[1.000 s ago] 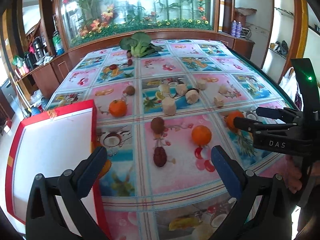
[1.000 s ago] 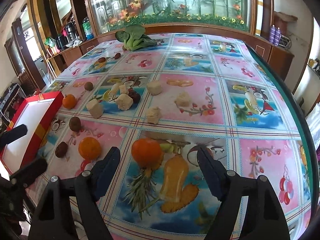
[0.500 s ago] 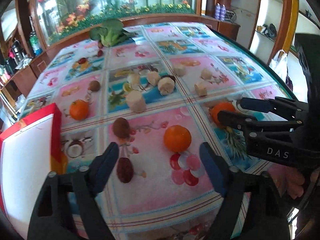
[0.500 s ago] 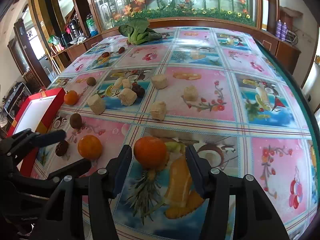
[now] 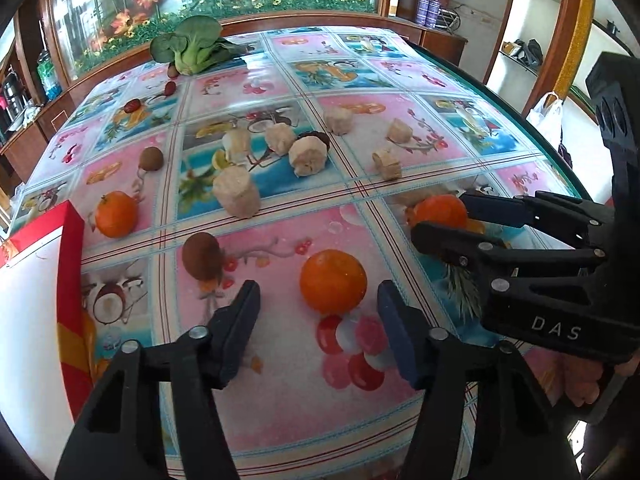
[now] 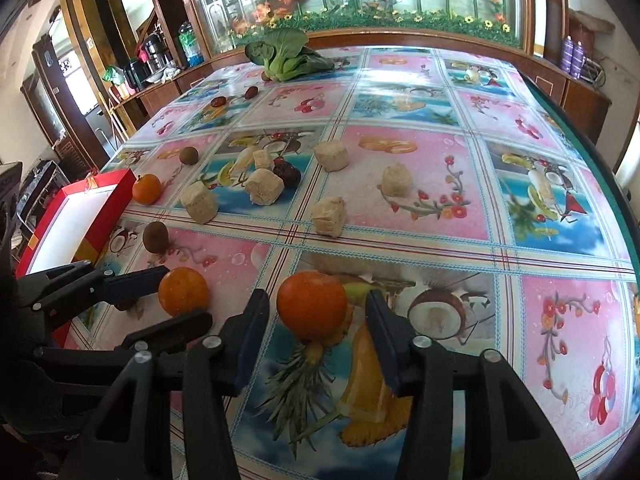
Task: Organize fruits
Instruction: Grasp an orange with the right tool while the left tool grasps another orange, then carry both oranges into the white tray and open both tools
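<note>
The left gripper [image 5: 318, 312] is held low over the worktop [image 5: 280, 392], its fingers [image 5: 240, 316] spread wide on either side of an orange [image 5: 333, 282] without touching it; the orange sits on the pink patterned cloth. The right gripper [image 6: 316, 320] is likewise open, its fingers [image 6: 256, 320] flanking a second orange [image 6: 311, 305] with a gap showing on each side. Neither gripper has hold of anything. A third orange [image 5: 116, 215] rests further left, near a red box [image 5: 70, 280] with a white inside at the worktop's left edge. Two brown kiwis [image 5: 202, 256] lie between the oranges and a scatter of pale cut chunks [image 5: 237, 192]. A leafy green vegetable [image 5: 188, 46] lies at the far end.
</note>
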{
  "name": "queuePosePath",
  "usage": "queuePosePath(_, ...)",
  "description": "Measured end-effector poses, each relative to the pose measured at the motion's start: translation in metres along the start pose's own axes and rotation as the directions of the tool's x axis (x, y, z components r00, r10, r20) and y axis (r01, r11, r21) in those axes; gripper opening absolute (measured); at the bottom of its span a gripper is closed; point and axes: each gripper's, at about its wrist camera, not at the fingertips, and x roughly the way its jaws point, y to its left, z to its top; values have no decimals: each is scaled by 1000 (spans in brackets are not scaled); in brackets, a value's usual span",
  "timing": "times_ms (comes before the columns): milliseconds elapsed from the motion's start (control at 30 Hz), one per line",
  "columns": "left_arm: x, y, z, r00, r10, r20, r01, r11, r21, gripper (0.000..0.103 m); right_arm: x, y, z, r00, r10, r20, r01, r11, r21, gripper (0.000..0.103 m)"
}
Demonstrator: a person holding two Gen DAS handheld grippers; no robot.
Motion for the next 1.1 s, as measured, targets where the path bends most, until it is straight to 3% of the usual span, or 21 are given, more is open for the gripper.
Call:
queuePosePath(100,2,0,1,1000,-9,3,9,1000,-2,50,0,0,0,1000,-4,3,4,1000,2,47)
queuePosePath(233,2,-1,2,1000,-5,9,5,1000,-3,45,1,0,0,1000,18,5,-18,1000,3,34)
queuePosePath(367,2,0,2,1000,-27,10,27,1000,-14,35,0,0,0,1000,22,6,-22,1000,10,33)
queuePosePath(667,-1,3,0,1000,-19,14,20,998,-56,33,-8,0,0,997,4,71,-6,1000,28,33)
queuePosePath(900,-51,21,-12,993,4,114,8,994,-112,33,-18,-3,2,990,-26,141,21,999,42,33)
queuePosePath(1100,-104,64,-39,971,130,199,-86,973,-215,33,-28,2,3,978,-15,207,7,999,39,33)
